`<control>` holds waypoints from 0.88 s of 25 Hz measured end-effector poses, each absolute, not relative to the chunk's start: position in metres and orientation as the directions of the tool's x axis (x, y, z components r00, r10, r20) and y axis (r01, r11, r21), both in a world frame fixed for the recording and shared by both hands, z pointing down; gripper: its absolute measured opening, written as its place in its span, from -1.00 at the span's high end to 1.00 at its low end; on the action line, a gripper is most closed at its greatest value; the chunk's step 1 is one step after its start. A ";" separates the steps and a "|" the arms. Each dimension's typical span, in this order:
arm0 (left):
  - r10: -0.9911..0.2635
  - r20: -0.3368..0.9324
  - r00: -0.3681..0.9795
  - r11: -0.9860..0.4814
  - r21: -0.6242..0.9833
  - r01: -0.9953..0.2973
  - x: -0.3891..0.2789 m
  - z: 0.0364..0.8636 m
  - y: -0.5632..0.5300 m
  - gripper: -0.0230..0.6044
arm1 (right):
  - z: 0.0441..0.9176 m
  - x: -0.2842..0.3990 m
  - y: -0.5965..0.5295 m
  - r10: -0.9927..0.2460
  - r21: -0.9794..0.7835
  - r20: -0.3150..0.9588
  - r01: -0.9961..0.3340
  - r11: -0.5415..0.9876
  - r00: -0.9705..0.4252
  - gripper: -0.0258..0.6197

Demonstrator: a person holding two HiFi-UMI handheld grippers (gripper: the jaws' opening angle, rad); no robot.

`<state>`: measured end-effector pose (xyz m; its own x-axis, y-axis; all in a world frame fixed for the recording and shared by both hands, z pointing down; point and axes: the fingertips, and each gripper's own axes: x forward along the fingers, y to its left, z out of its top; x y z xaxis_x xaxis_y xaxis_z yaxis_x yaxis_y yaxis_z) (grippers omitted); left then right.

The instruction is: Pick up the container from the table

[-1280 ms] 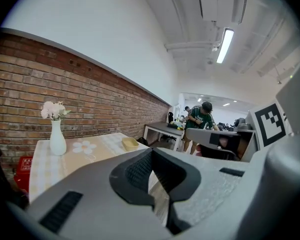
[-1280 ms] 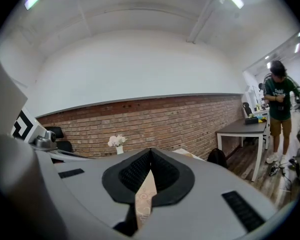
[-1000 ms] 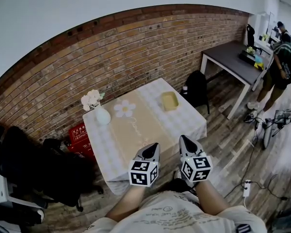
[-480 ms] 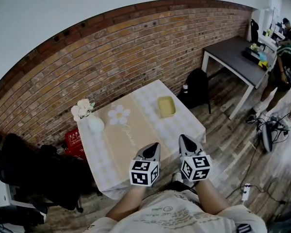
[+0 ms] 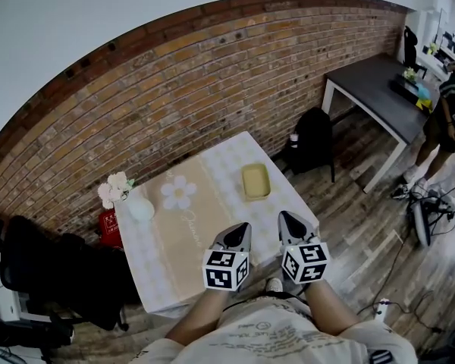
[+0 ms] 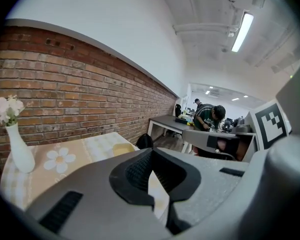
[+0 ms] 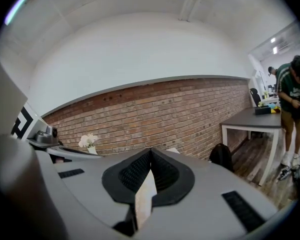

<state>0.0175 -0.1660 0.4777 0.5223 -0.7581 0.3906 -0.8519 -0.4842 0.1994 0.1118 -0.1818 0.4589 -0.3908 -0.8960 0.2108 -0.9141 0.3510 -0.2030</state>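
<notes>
The container (image 5: 255, 181) is a shallow yellow tray. It rests on the right part of a small table (image 5: 216, 161) covered with a checked cloth and a beige runner. In the left gripper view the container (image 6: 122, 148) peeps over the jaws. My left gripper (image 5: 243, 227) and right gripper (image 5: 282, 215) hover side by side above the table's near edge, short of the container. Both are shut, their jaws closed together with nothing between them, as seen on the left gripper (image 6: 151, 149) and the right gripper (image 7: 150, 150). The right gripper's view hides the container.
A white vase of flowers (image 5: 129, 203) and a daisy-shaped mat (image 5: 179, 194) sit on the table's left half. A black backpack (image 5: 312, 139) leans by the brick wall. A dark desk (image 5: 379, 97) and a person (image 5: 449, 105) are at the right, black bags (image 5: 53, 271) at the left.
The table and container have shifted left and a little nearer in the head view. Both grippers keep their place in the frame and stay shut.
</notes>
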 end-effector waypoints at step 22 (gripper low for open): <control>-0.716 0.464 0.521 -0.460 0.249 -0.853 0.035 0.514 -0.268 0.92 | 0.525 0.132 -0.281 -0.832 -0.271 0.389 -0.912 0.308 -0.397 0.91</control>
